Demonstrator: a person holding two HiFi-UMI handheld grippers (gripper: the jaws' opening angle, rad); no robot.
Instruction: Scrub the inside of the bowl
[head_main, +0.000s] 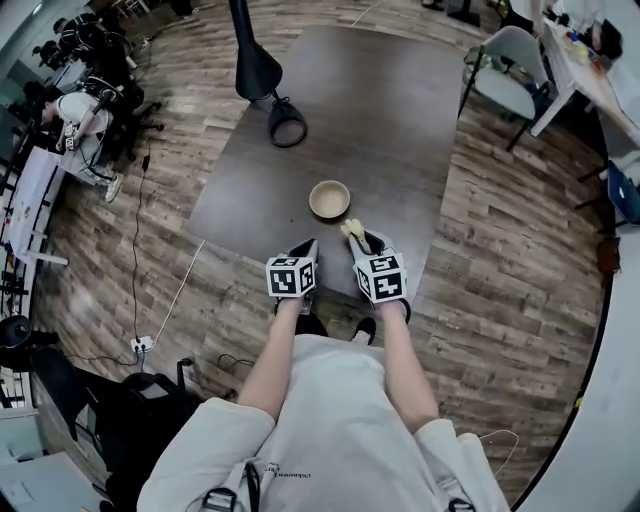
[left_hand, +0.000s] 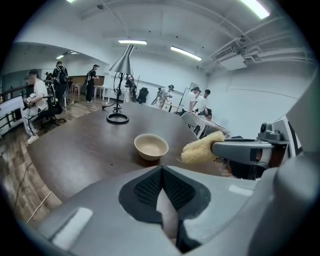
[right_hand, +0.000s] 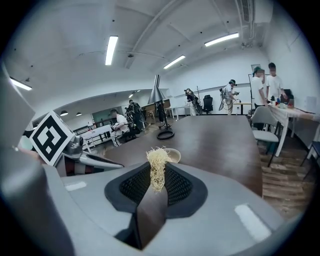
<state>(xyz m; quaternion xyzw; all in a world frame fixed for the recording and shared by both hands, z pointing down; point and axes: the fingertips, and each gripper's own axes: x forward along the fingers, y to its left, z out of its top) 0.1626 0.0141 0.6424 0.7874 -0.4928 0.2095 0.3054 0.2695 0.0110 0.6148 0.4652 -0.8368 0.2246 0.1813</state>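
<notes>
- The bowl (head_main: 329, 199) stands upright, mouth up, at the centre of the head view, on the near part of the dark table (head_main: 400, 110). It appears empty. With the mouth up, the inside is open to a tool brought in from above.
- A pale fibrous scrub pad (head_main: 352, 231) is seen just below and right of the bowl in the head view. It is near the rim but not inside the bowl. Scrubbing is therefore judged not yet begun.
- The pad is clamped in the right gripper (head_main: 362, 242), whose jaws are closed on its lower end. In the right gripper view the fibres project beyond the jaw tips, with the bowl directly behind them. This hold is judged to leave the free end clear for contact with the bowl wall.
- The left gripper (head_main: 306, 250) is placed below and left of the bowl, apart from it. Its jaws are brought together with nothing between them. This position is judged suitable for steadying the bowl, for which the jaws must first be opened.
- A lamp (head_main: 262, 75) stands at the upper left of the table, well apart from the work.
</notes>
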